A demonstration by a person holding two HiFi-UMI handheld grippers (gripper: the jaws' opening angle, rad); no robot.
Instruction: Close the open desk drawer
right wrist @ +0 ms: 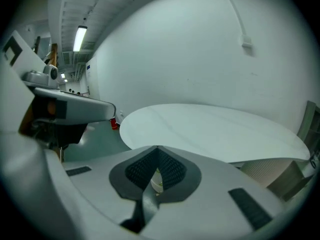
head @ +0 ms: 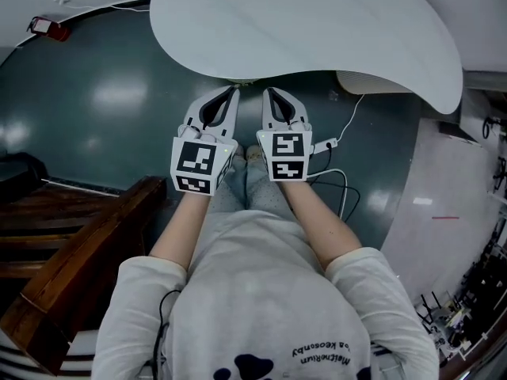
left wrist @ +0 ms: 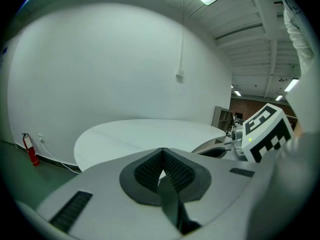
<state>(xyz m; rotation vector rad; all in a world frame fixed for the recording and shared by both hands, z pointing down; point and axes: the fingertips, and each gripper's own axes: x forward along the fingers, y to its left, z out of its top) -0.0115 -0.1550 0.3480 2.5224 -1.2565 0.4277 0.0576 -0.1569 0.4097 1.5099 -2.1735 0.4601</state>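
Short of the white desk's [head: 317, 22] near edge, head view: left gripper [head: 230, 92] and right gripper [head: 270, 93] side by side, tips toward the desk, equally near it

Left gripper view: jaws clenched, empty

Right gripper view: likewise

No view shows the drawer; presumably it lies ahead, under the desk

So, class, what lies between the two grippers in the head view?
A narrow gap separates the left gripper and right gripper; the head view shows the person's legs and floor through it.
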